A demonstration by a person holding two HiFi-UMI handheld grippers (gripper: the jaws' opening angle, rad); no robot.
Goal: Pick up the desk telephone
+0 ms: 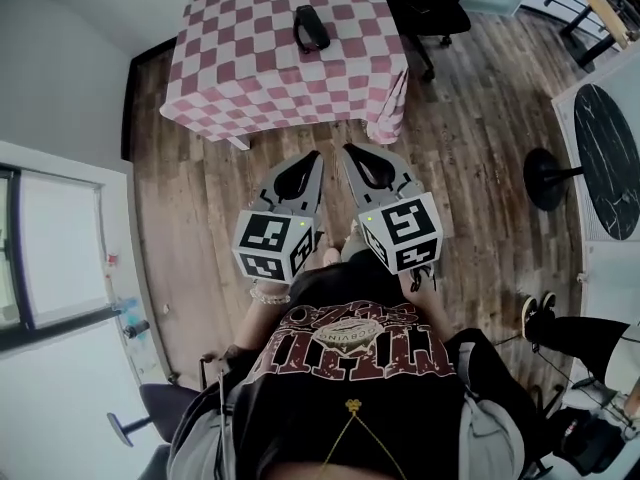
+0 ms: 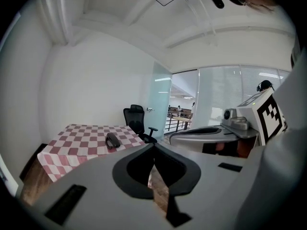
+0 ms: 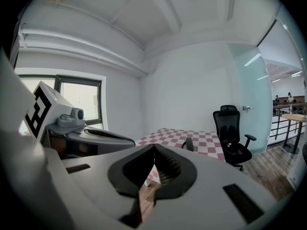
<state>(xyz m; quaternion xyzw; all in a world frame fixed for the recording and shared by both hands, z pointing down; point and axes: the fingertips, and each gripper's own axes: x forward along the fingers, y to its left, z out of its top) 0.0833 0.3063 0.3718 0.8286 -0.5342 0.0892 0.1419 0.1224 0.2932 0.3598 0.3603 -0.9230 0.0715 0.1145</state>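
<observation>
The desk telephone (image 1: 311,28) lies dark on a desk (image 1: 250,58) covered by a pink-and-white checked cloth, towards the far side of the top. It is well apart from both grippers. It is small in every view, so keys, cord and handset cannot be told apart. In the right gripper view it shows end-on (image 3: 189,144), with its lower part cut off by that gripper's own body. The top of the head view crops the desk's far edge, and the cloth hides most of what stands under it.

A black office chair (image 1: 430,3) stands just beyond the desk's right corner, on the wooden floor (image 1: 470,118).

The left gripper (image 1: 317,156) and right gripper (image 1: 347,150) hang side by side over the floor, short of the desk's near edge, pointing towards it. The left fingers (image 2: 96,186) are clenched tip to tip with nothing between them, and the right fingers (image 3: 216,176) likewise. The person's hands are mostly hidden behind the marker cubes.
</observation>
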